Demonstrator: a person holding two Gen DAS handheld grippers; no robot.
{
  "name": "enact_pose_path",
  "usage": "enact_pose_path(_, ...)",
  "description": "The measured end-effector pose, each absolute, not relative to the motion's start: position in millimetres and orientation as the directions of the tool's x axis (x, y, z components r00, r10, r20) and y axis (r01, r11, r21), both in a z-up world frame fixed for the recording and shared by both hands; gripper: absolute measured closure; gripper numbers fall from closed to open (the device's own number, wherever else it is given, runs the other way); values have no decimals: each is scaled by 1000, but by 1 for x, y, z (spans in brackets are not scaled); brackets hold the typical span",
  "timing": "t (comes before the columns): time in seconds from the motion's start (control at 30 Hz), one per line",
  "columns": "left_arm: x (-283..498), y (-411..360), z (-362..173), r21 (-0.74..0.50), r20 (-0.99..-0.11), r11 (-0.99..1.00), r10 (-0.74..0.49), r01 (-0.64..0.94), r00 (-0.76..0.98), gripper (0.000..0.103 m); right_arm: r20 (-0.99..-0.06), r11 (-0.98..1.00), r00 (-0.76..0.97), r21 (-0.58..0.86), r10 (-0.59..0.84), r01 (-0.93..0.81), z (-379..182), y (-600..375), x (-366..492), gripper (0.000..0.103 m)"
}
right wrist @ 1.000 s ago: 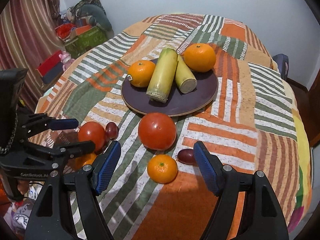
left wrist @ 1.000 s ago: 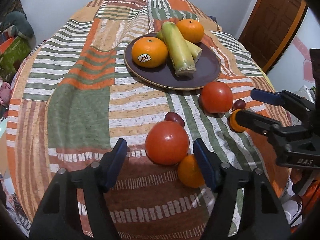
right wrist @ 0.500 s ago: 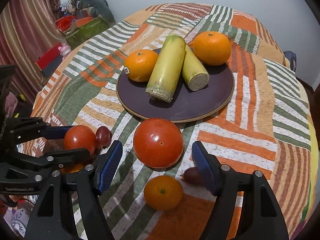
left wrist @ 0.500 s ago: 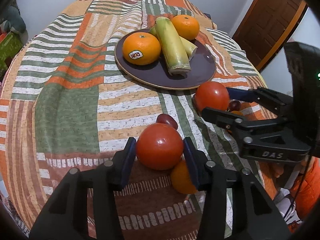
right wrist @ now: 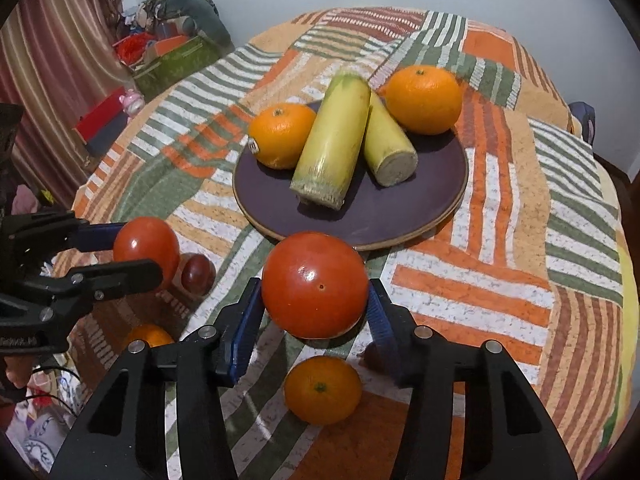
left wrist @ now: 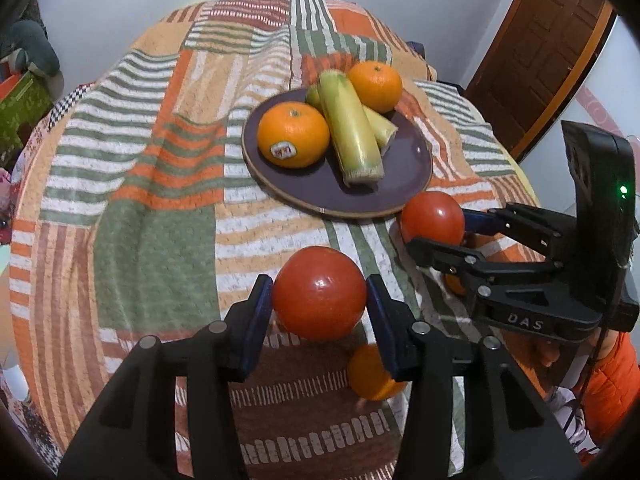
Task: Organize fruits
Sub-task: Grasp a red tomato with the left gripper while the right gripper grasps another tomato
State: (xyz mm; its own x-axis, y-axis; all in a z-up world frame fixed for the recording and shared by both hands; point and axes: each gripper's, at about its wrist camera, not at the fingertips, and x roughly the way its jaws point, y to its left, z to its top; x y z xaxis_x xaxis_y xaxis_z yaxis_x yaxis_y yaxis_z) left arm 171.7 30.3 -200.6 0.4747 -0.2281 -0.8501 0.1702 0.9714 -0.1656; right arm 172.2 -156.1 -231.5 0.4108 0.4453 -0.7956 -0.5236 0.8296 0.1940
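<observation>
**Both grippers clamped on tomatoes beside the plate**

The round surface (left wrist: 132,248) wears a patchwork cloth of orange, green and white stripes that hangs over its edge all round. Its left half lies bare in the left wrist view, and a wide strip beyond and to the right of the plate shows only cloth in the right wrist view. A white wall stands close behind, a brown wooden door (left wrist: 536,60) is off to the right, and a striped curtain (right wrist: 52,48) with boxes and toys below it fills the left of the room.

The dark plate (left wrist: 404,176) sits past the middle of the surface. It carries two oranges, one with a sticker (left wrist: 293,134) and one at the back (left wrist: 375,85), and two pale green stalk pieces (left wrist: 352,132) lying between them.

The left gripper (left wrist: 320,300) pinches a tomato (left wrist: 320,292) between its blue pads, on the near side of the plate and well apart from it. A small orange (left wrist: 370,376) lies just under its right finger. The right gripper (right wrist: 316,300) pinches a second tomato (right wrist: 315,285) just short of the plate's near rim, with a small orange (right wrist: 322,388) below it. A dark red plum (right wrist: 197,274) rests beside the left gripper's tomato in the right wrist view.
</observation>
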Motion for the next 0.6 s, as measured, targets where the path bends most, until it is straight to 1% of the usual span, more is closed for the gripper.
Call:
enact_pose_path(0.37,199,22,-173,-161,-807,968,-240,190,539,56,-742,848,503,164,443,-505,-201,-169,181,55)
enact_pose_path(0.6,223,17,-174,-165,-804,967,-246,194,541,56,-738,859,516,167,434,-484,-202,-172,199,55)
